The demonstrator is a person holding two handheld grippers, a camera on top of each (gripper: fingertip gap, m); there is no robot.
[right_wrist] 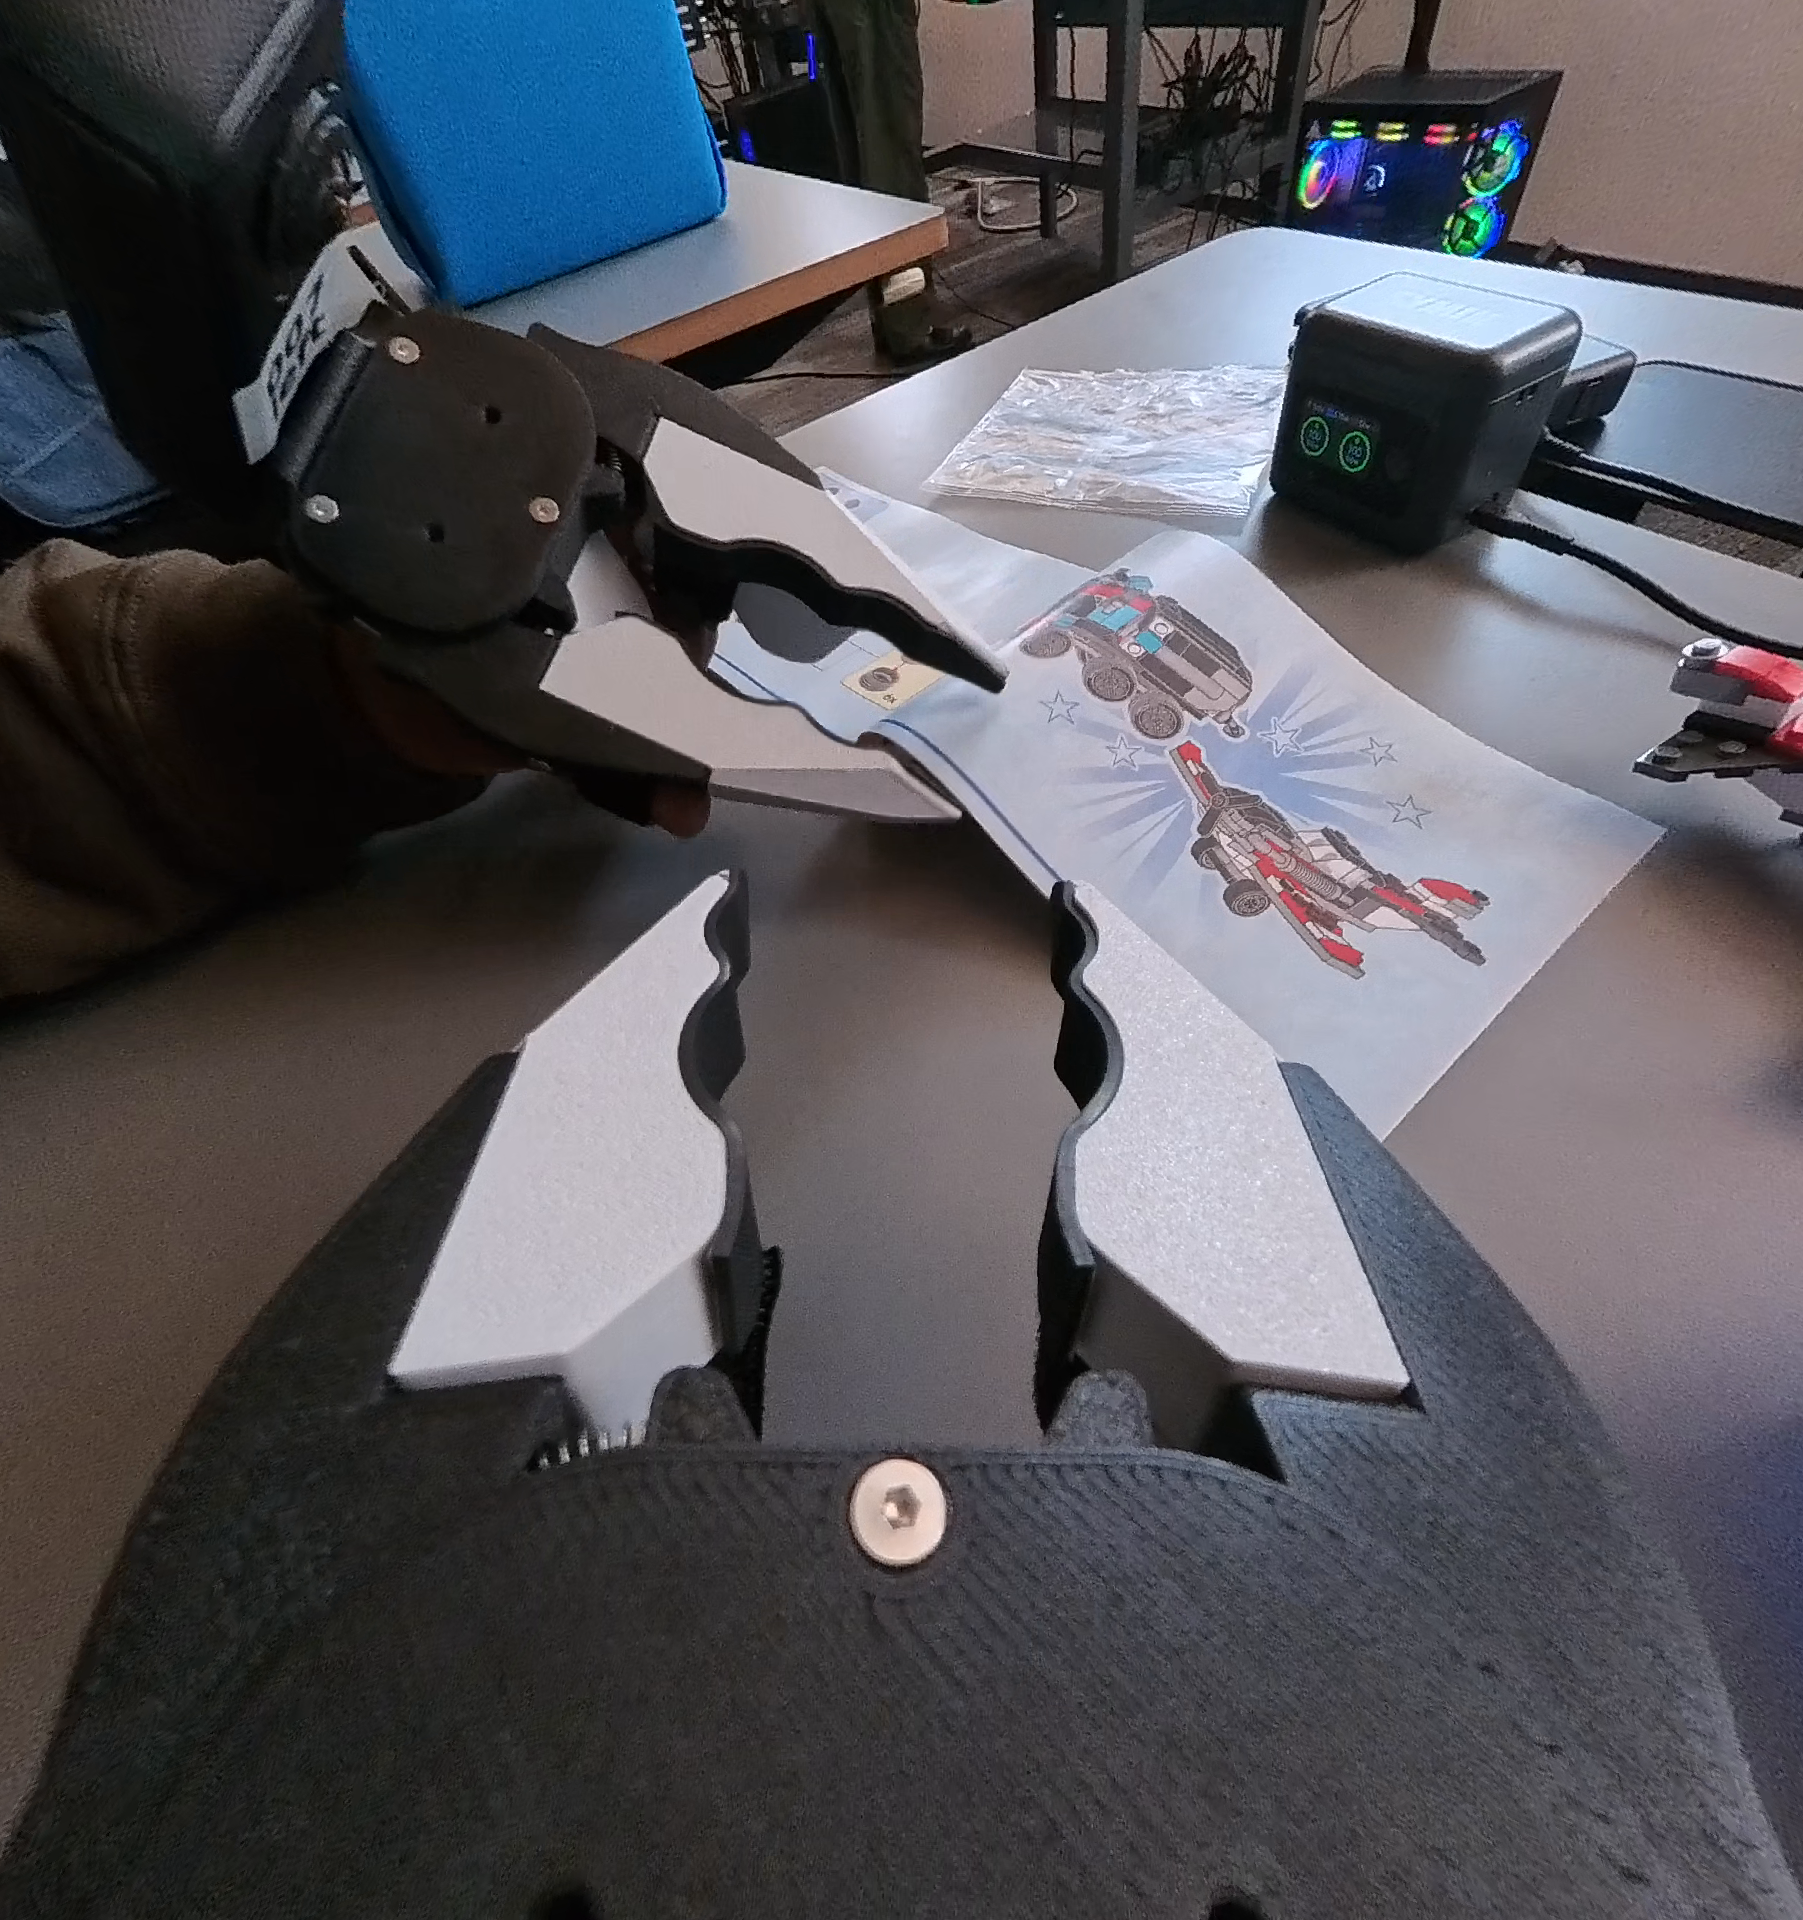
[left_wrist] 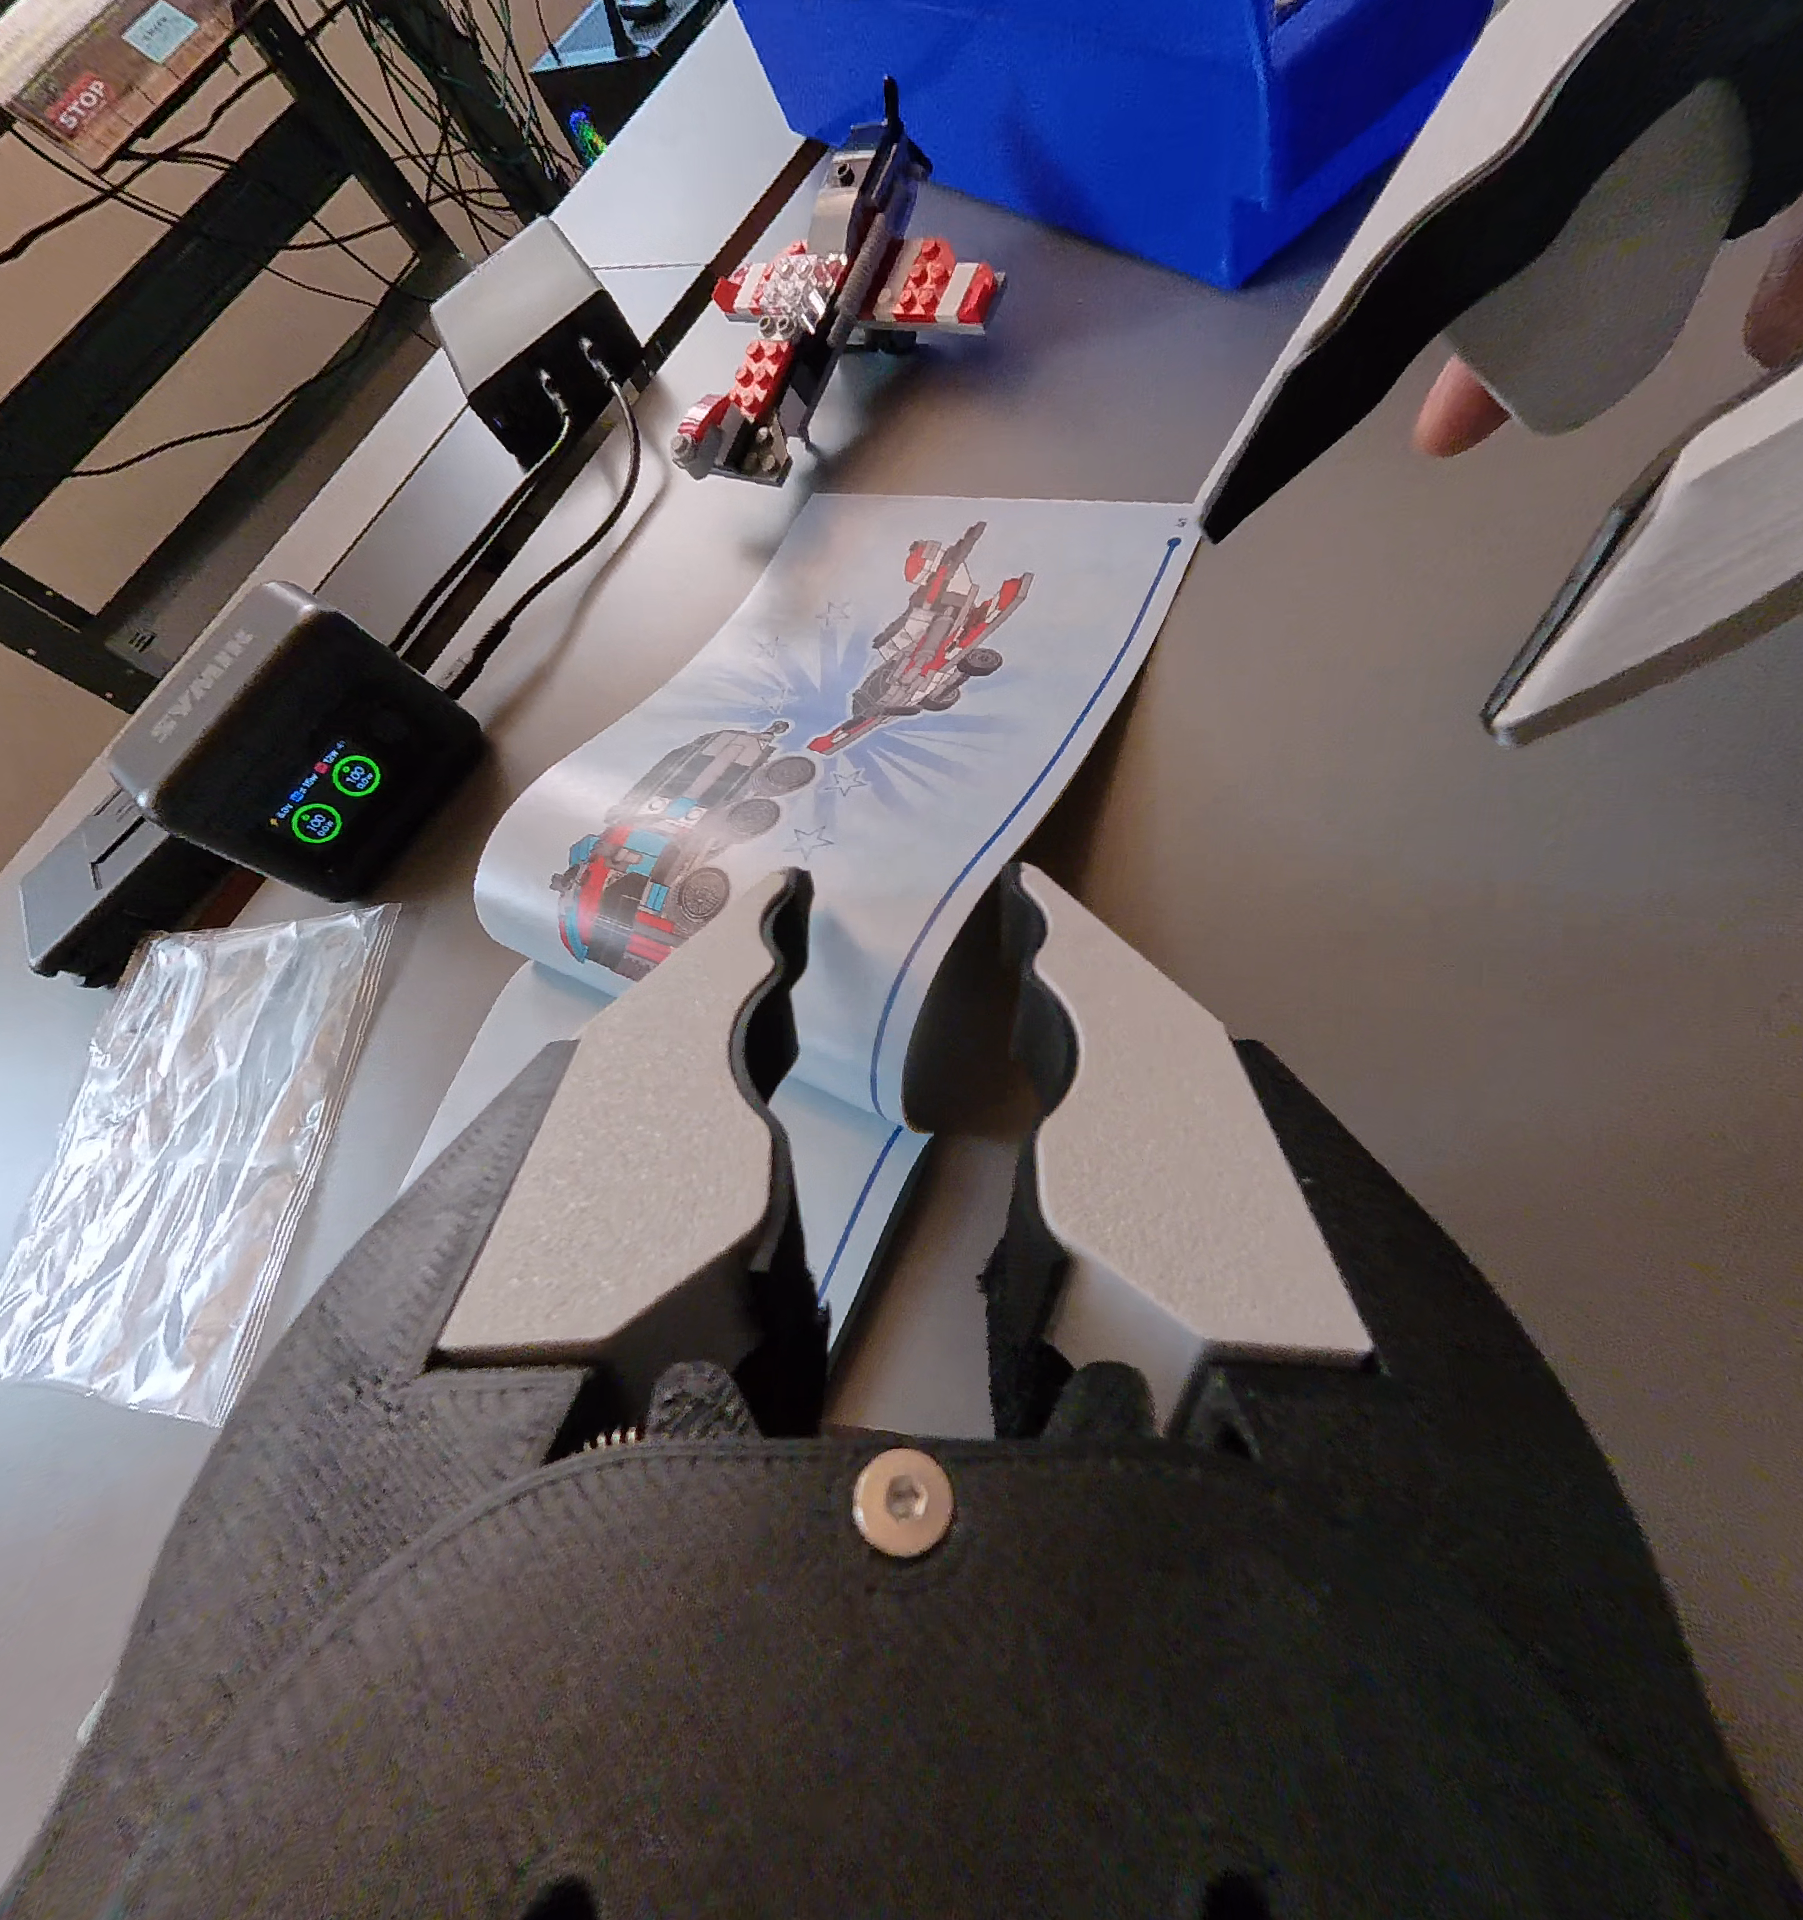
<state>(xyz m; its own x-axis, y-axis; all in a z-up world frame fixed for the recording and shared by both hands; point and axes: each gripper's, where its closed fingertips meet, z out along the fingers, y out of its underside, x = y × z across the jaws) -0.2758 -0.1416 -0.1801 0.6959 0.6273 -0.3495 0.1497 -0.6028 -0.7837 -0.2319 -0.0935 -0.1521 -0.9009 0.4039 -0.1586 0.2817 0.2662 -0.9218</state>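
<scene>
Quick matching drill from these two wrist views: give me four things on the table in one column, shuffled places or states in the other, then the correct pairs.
Things:
1. instruction booklet
2. brick plane
3. clear plastic bag
4. right gripper

Places or states:
A. flat beside the black power unit
B. jaws apart over bare table, nothing between them
C. page curled up between the left gripper fingers
D. in front of the blue bin

Pairs: 1-C, 2-D, 3-A, 4-B

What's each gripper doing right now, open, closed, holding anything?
Left gripper: jaws apart around the lifted booklet page, not visibly pinching it.
Right gripper: open, holding nothing, above the table.
</scene>
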